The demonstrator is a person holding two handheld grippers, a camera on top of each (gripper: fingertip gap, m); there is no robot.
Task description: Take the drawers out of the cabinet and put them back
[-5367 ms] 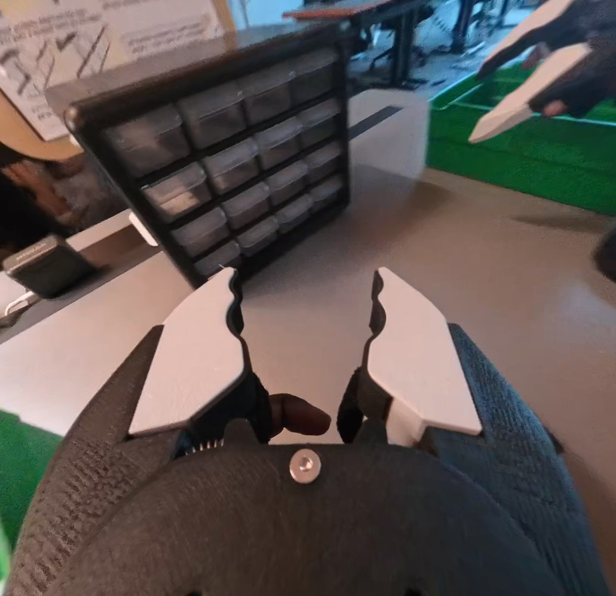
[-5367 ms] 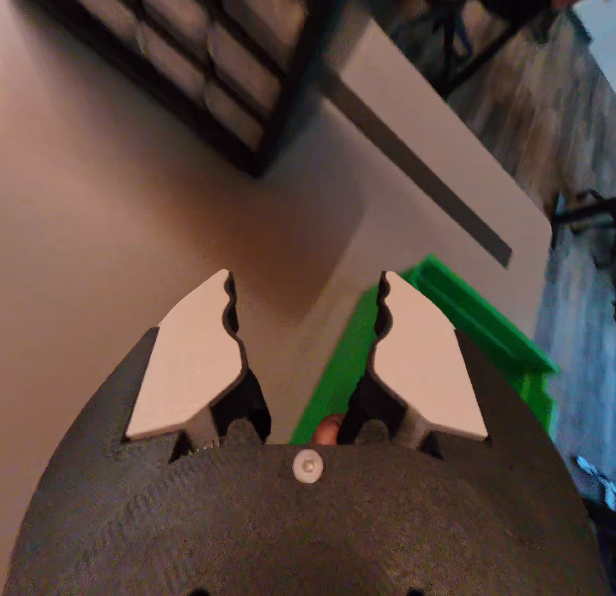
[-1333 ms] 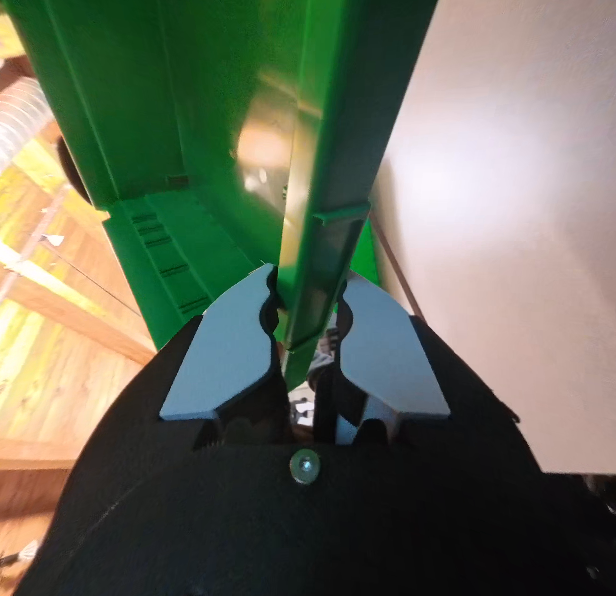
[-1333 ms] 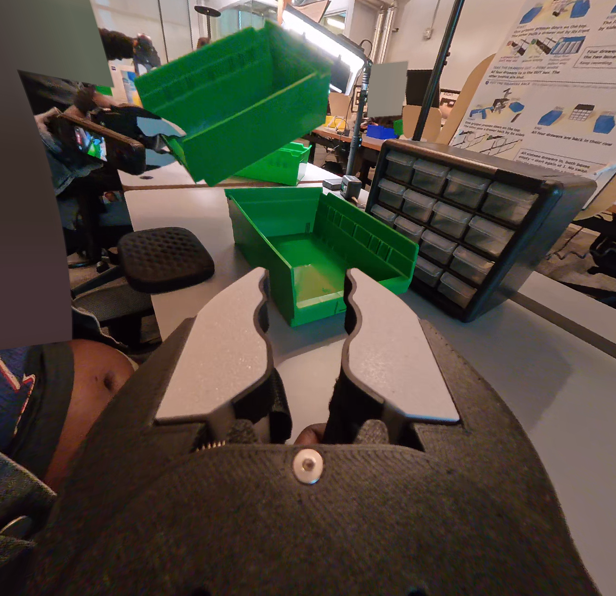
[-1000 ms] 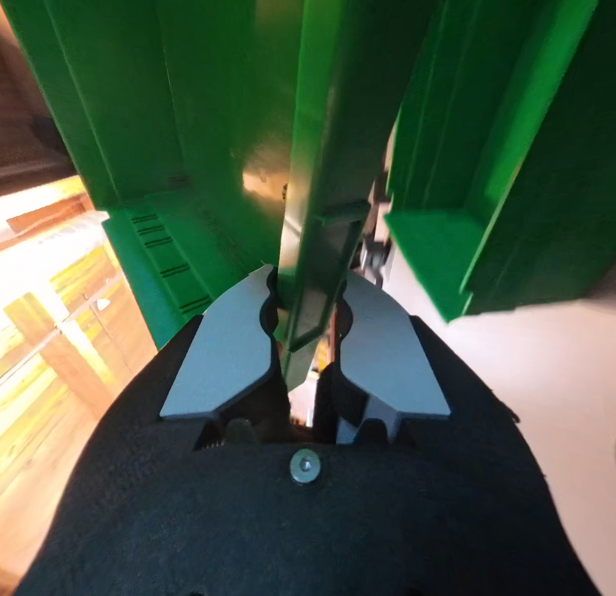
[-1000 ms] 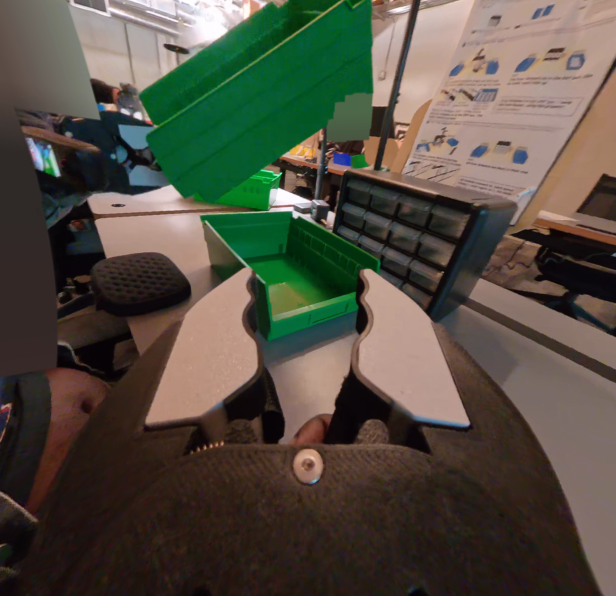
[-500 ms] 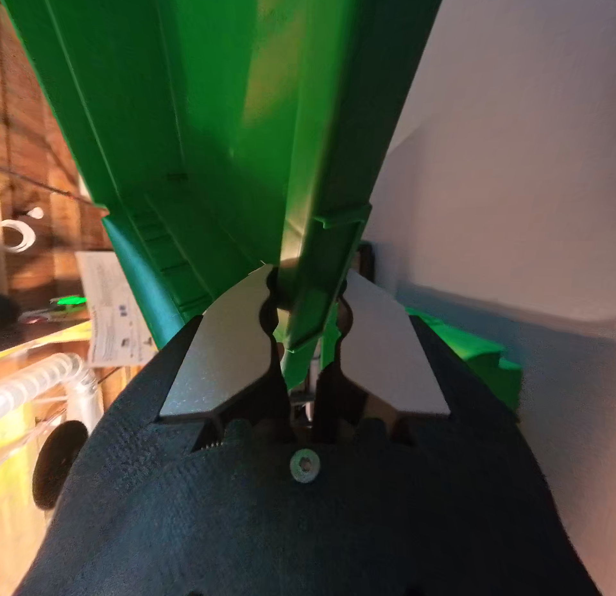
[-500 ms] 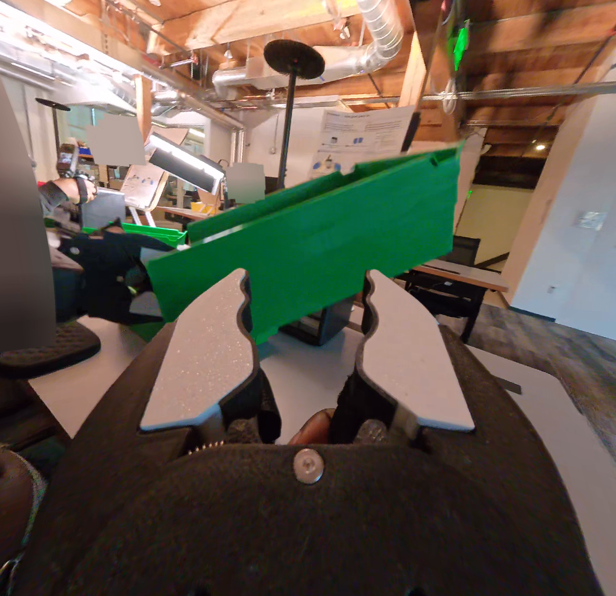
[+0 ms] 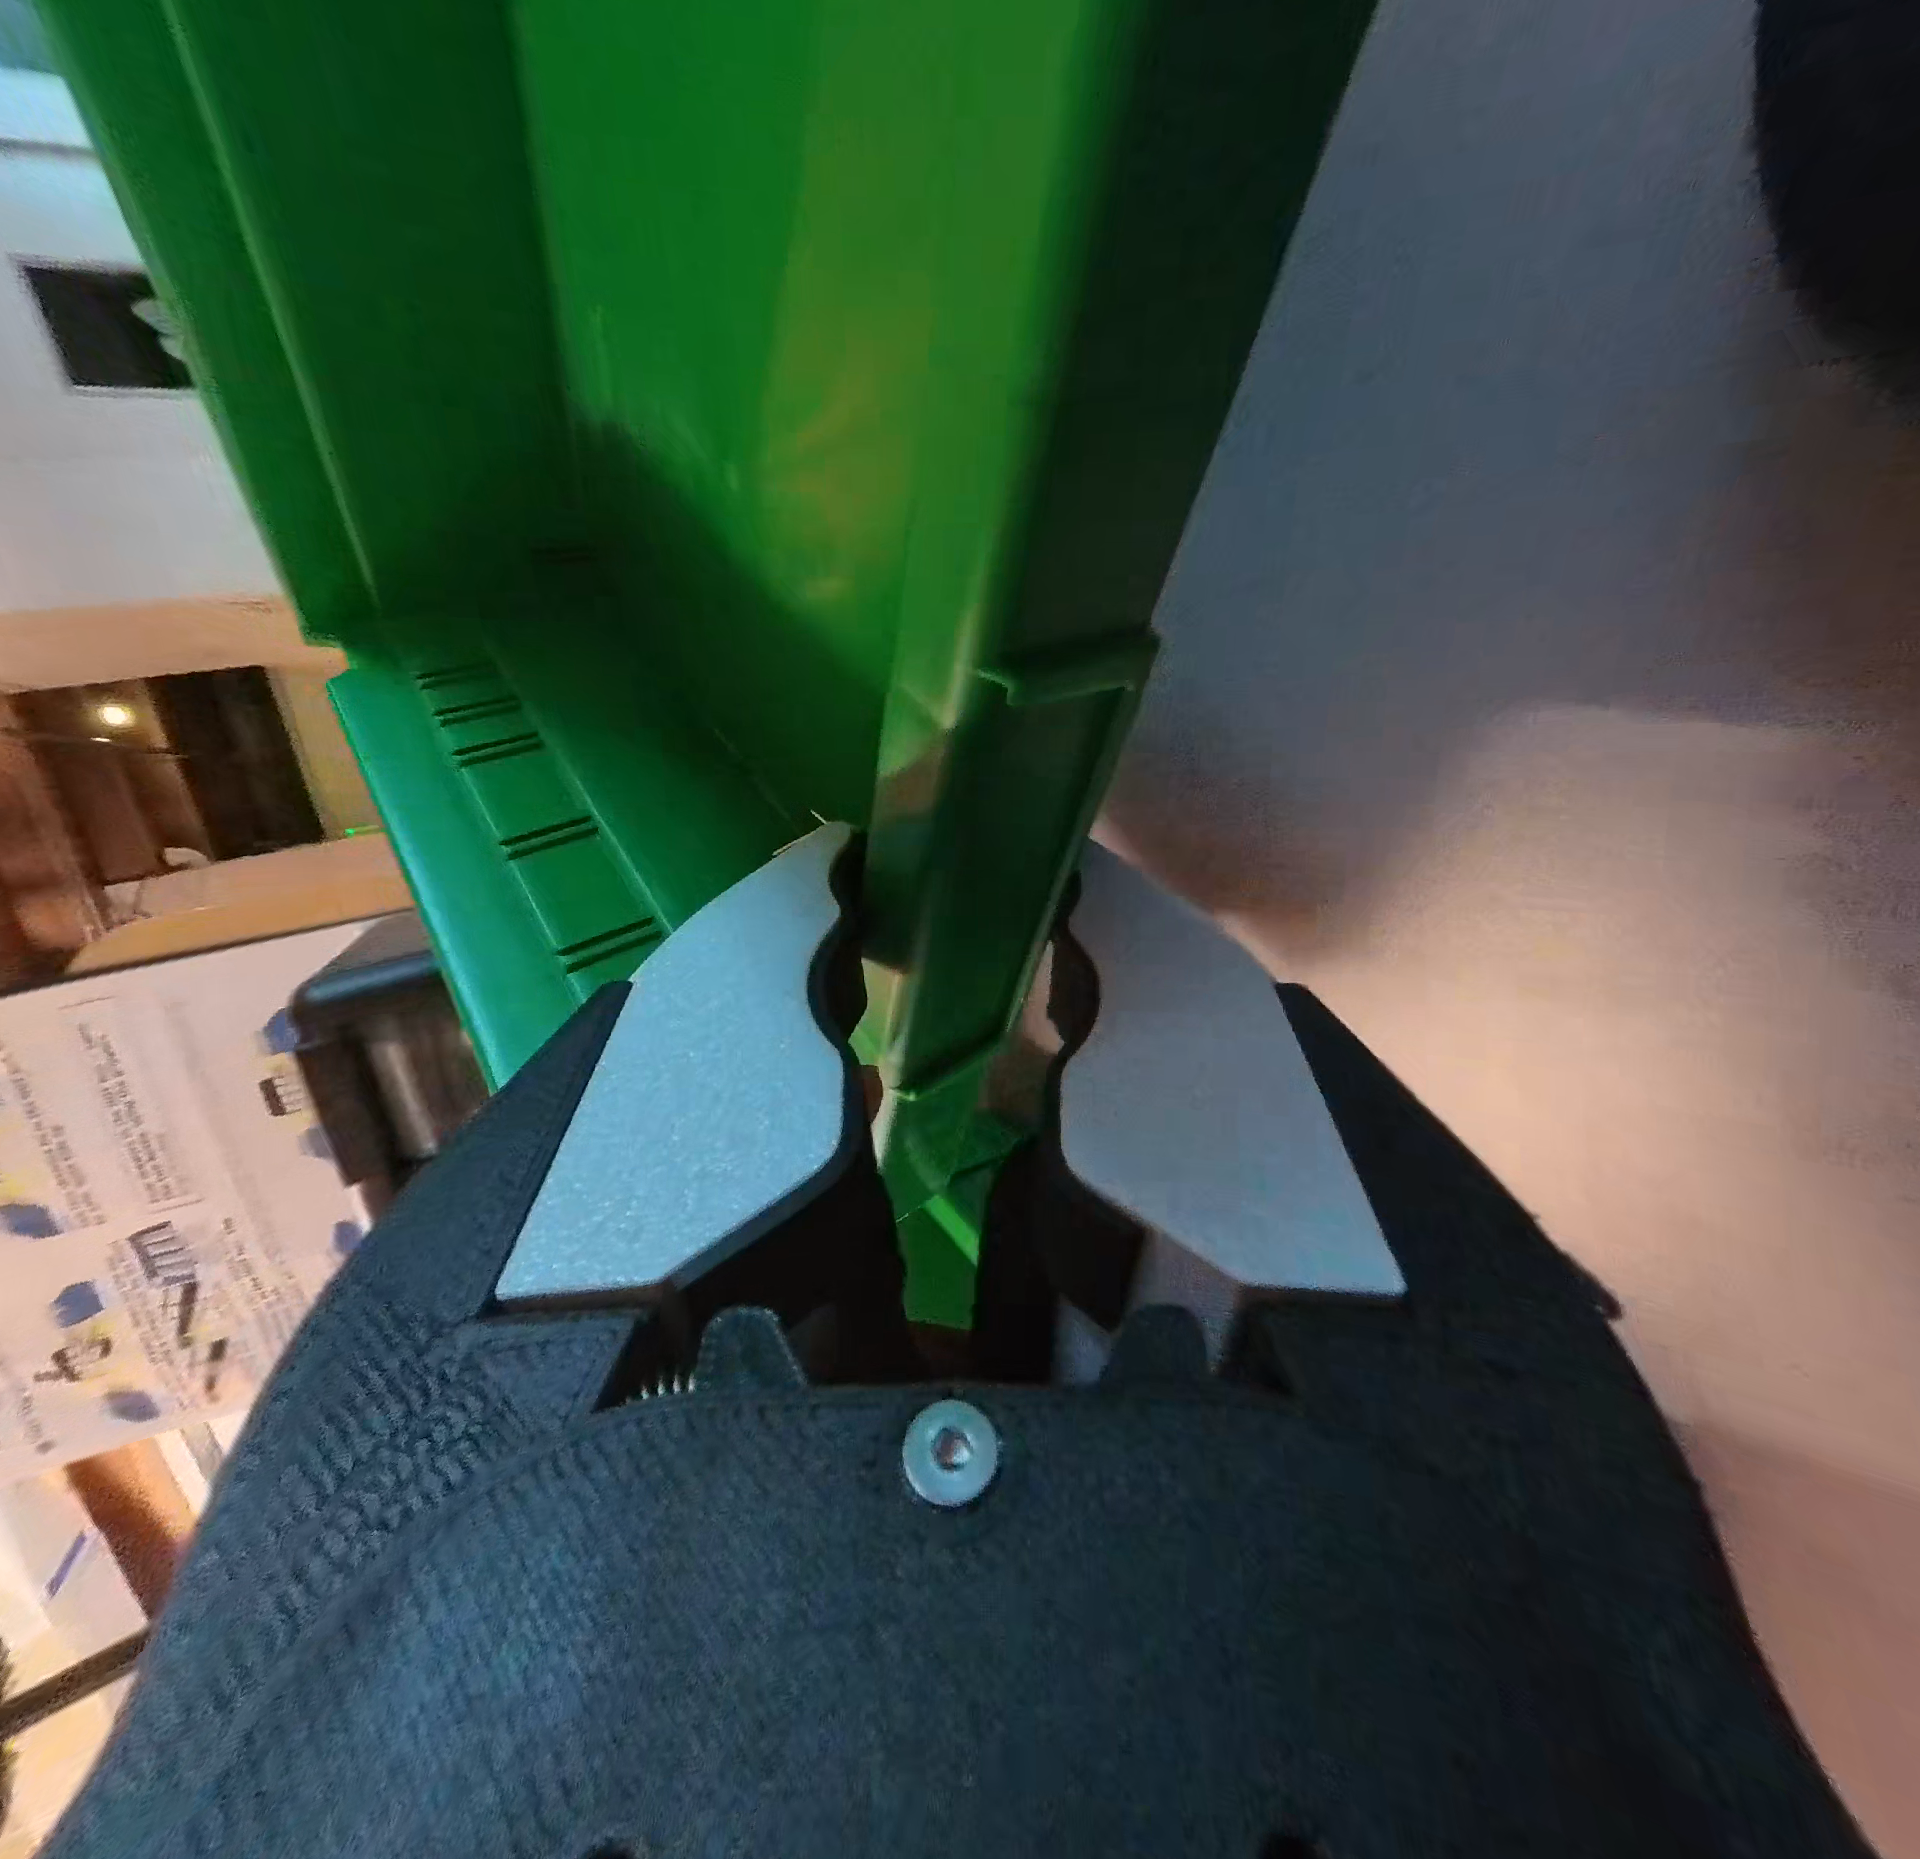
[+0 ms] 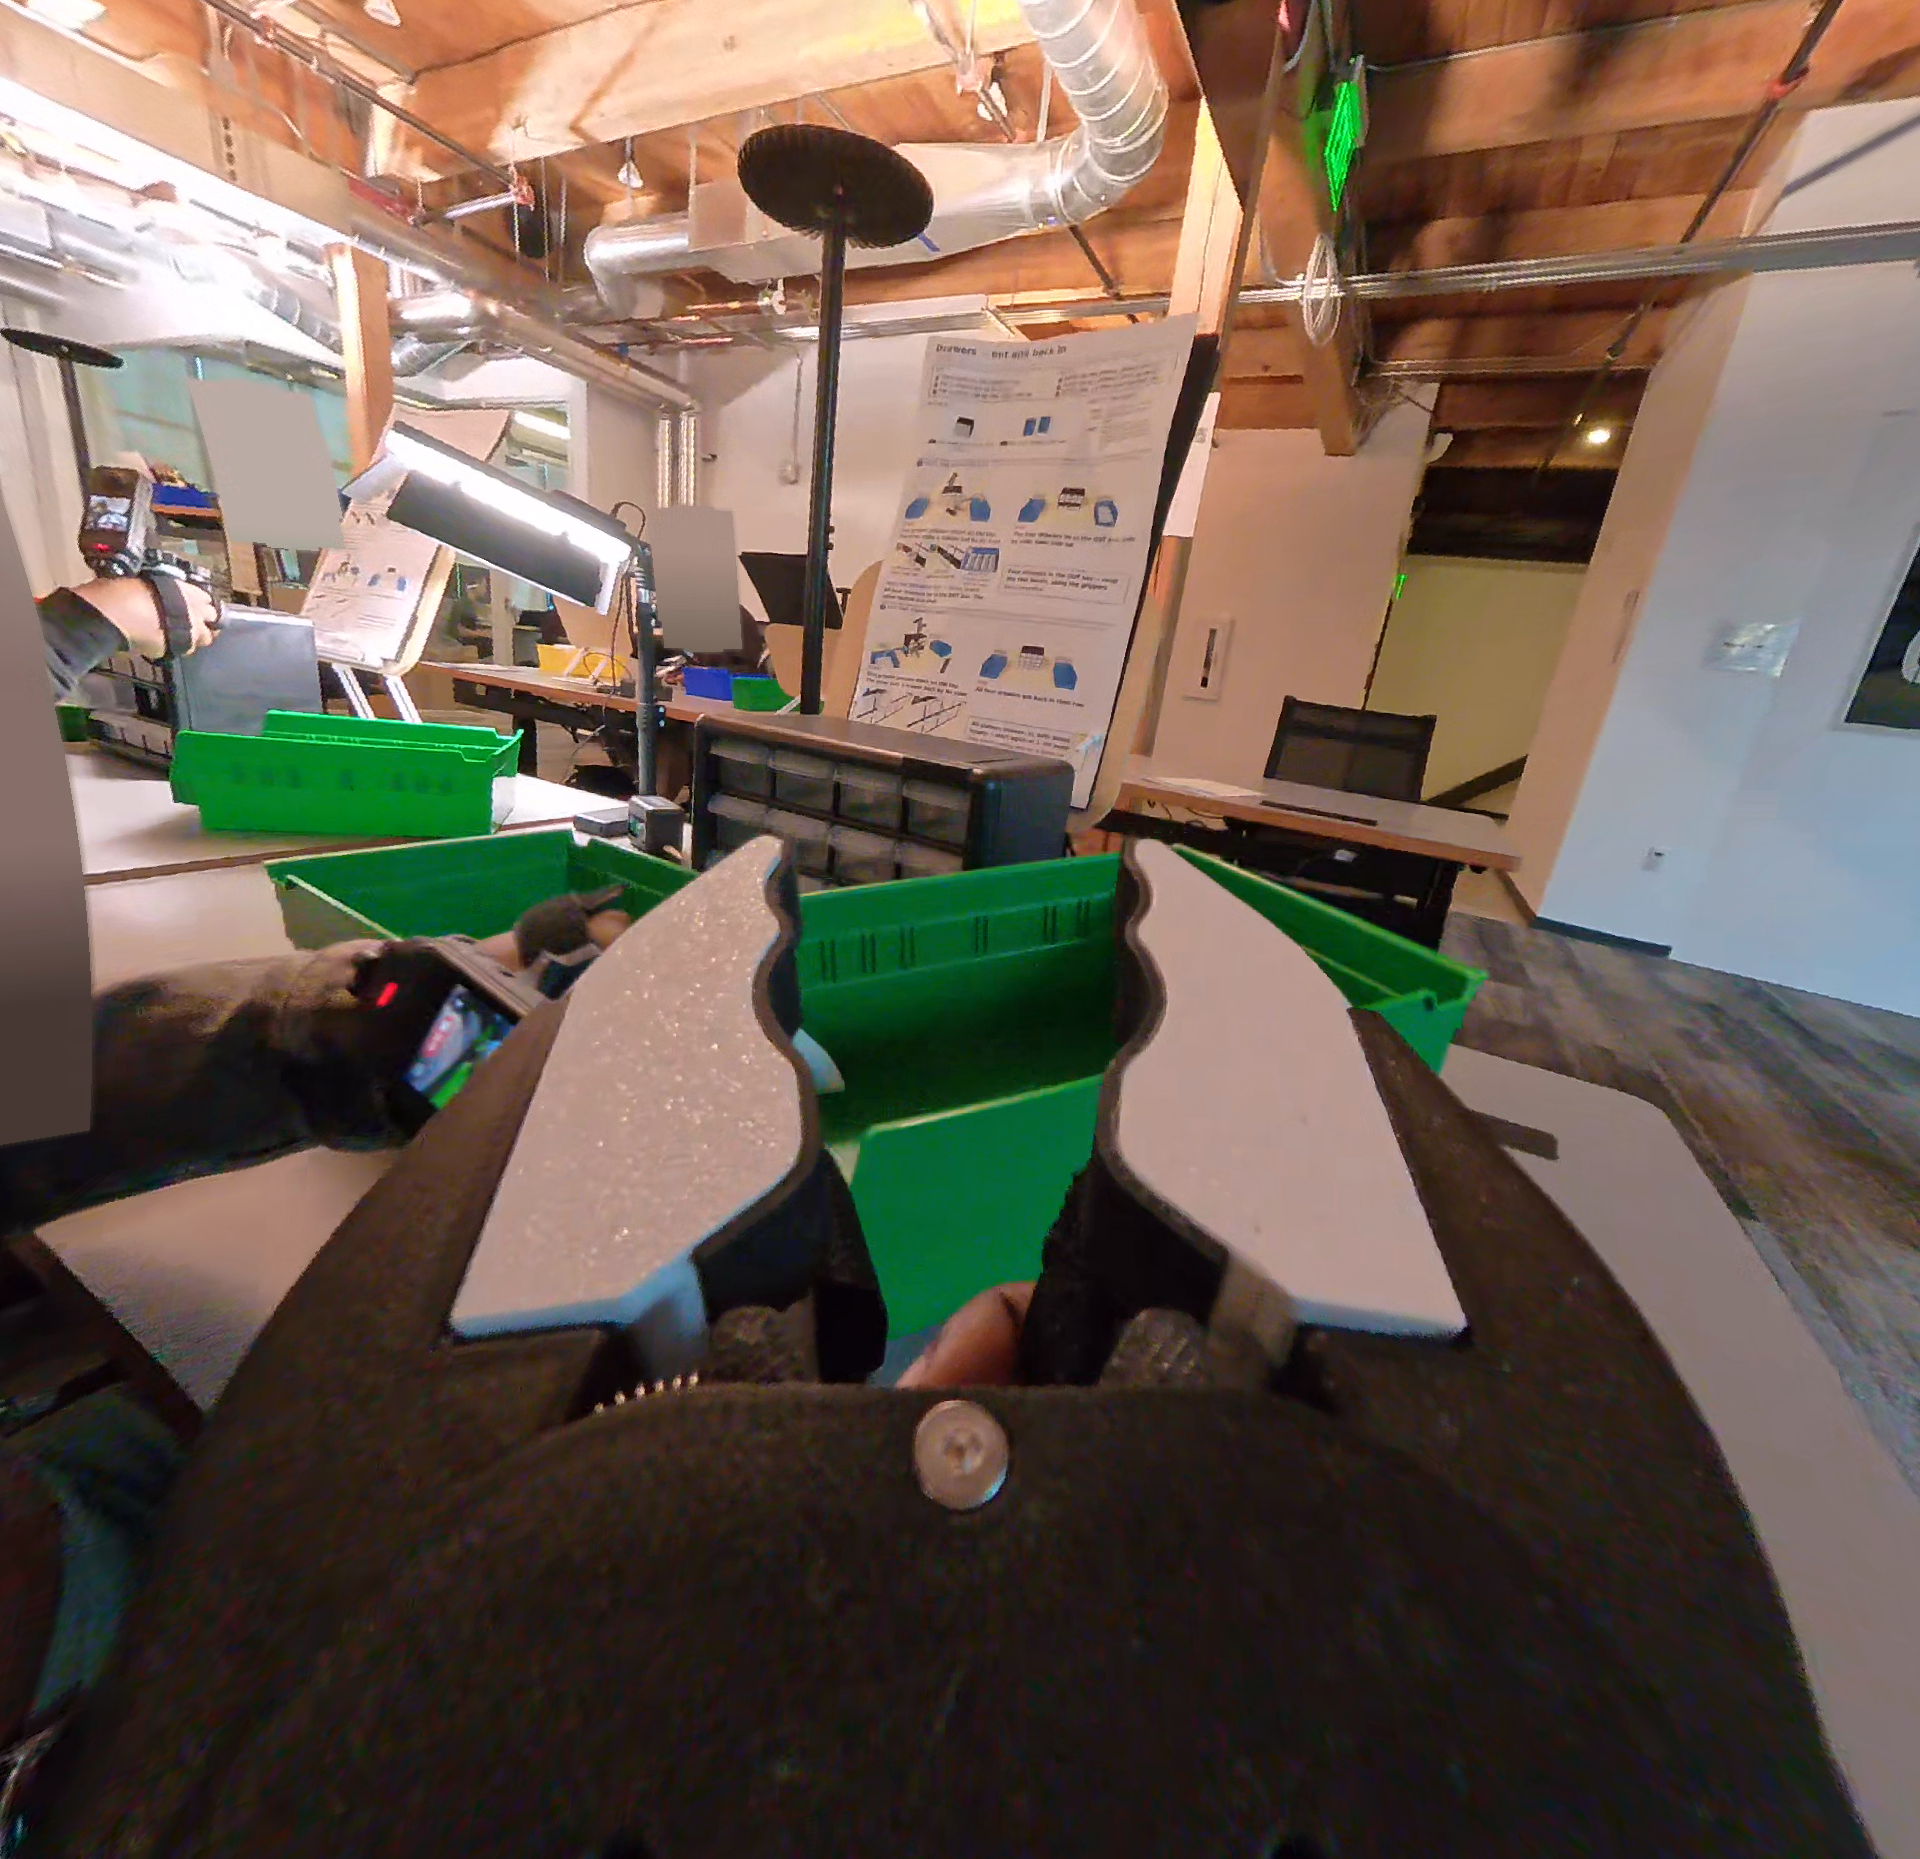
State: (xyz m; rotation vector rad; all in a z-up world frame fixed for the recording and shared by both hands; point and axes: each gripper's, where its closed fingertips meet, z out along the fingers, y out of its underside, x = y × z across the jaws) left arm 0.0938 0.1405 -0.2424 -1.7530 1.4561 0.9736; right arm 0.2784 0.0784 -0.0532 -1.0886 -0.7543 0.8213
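Bin (image 9: pixel 790 375) wall clamped in left gripper (image 9: pixel 956 936) — right gripper (image 10: pixel 956 936) empty.

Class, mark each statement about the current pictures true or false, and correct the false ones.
1. The left gripper is shut on a green bin's wall. True: its fingers clamp the wall of the green bin.
2. The right gripper holds a drawer. False: it is open and holds nothing.
3. The cabinet stands behind the green bin as the right wrist view shows it. True.
4. Several drawers are missing from the cabinet. False: every slot that shows has its drawer in; the lower rows are hidden by the bin.
5. The cabinet is white. False: its frame is black, with clear drawers.
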